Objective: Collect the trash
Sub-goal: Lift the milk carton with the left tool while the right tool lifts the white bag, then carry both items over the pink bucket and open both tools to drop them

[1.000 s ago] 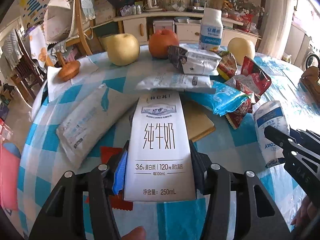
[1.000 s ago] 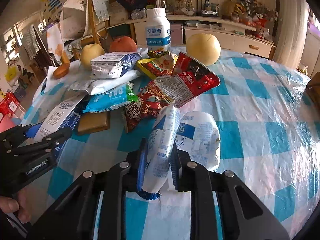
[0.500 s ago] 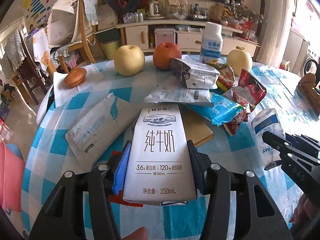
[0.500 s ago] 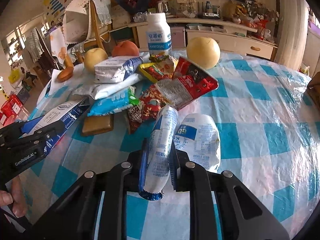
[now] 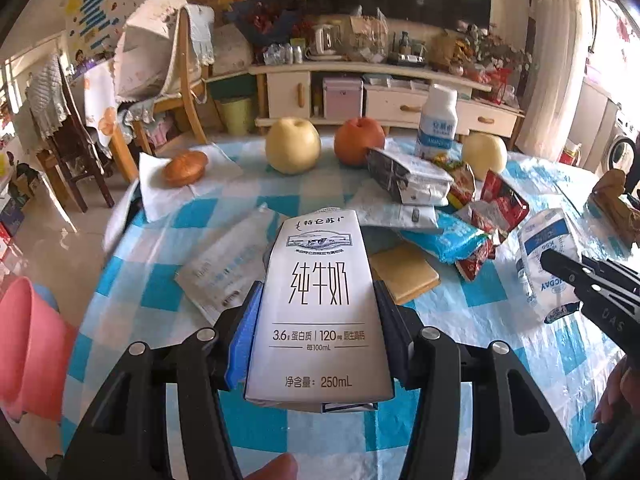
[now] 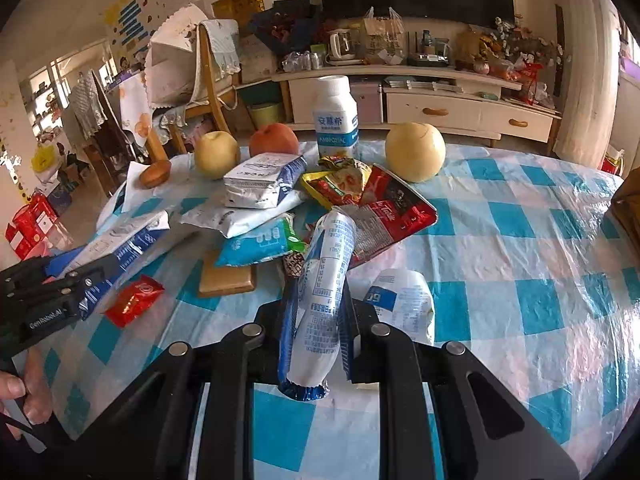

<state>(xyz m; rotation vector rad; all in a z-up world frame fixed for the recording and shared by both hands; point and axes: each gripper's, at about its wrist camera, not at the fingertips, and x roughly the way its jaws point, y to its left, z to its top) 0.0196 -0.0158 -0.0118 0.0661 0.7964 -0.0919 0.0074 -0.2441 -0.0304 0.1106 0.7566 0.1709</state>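
Observation:
My left gripper (image 5: pixel 318 304) is shut on a white 250 mL milk carton (image 5: pixel 320 264), held clear above the blue-checked table (image 5: pixel 152 292). In the right wrist view the carton (image 6: pixel 120 240) shows at the left, in the left gripper (image 6: pixel 52 292). My right gripper (image 6: pixel 320 300) is shut on a rolled blue-and-white pouch (image 6: pixel 326 264), lifted off the cloth. A second white-and-blue pouch (image 6: pixel 404 304) lies just beyond it. The pile behind holds a red snack bag (image 6: pixel 392 212), a blue packet (image 6: pixel 260 244) and a small red wrapper (image 6: pixel 134 300).
Two yellow fruits (image 5: pixel 293 150) (image 5: pixel 484 152), an orange fruit (image 5: pixel 359 140) and a white yogurt bottle (image 6: pixel 335 120) stand at the far side. A bun (image 5: pixel 185 168) lies on a napkin, and a tan block (image 5: pixel 404 272) at mid-table. A pink tub (image 5: pixel 28 352) sits beside the table, left.
Both grippers have risen with their loads, so the table looks farther off. The carton has come up off the small red wrapper, which now lies in the open.

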